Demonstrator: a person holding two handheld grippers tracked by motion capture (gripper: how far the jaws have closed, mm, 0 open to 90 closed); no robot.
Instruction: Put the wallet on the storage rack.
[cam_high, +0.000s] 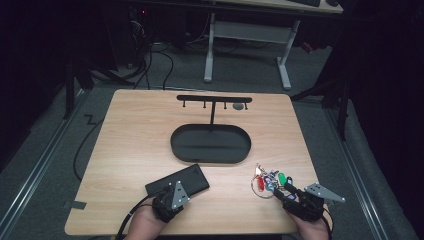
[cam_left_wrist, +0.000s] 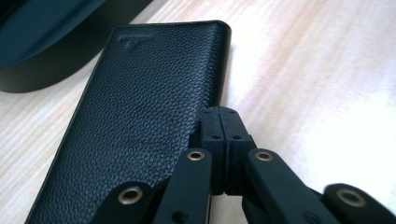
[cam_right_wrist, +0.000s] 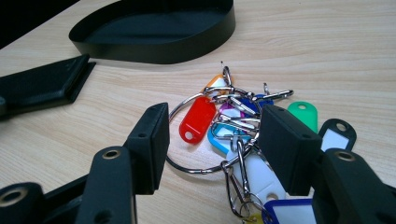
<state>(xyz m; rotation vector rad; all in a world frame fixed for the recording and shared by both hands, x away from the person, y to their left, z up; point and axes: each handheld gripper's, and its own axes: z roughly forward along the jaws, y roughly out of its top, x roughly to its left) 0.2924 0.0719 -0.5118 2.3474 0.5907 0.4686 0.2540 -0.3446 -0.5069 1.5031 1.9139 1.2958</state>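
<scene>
High view puts my left tongs (cam_high: 172, 192) at the wallet's (cam_high: 186, 178) near edge, jaws together, clamping nothing. My right tongs (cam_right_wrist: 212, 140) stand apart around the keys (cam_right_wrist: 229, 123) on the table (cam_high: 130, 145), ready to pinch the ring for the tray (cam_high: 210, 157).

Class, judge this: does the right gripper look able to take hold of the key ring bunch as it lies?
Probably yes: the right gripper is open, its jaws either side of the key ring bunch, nothing between.
</scene>
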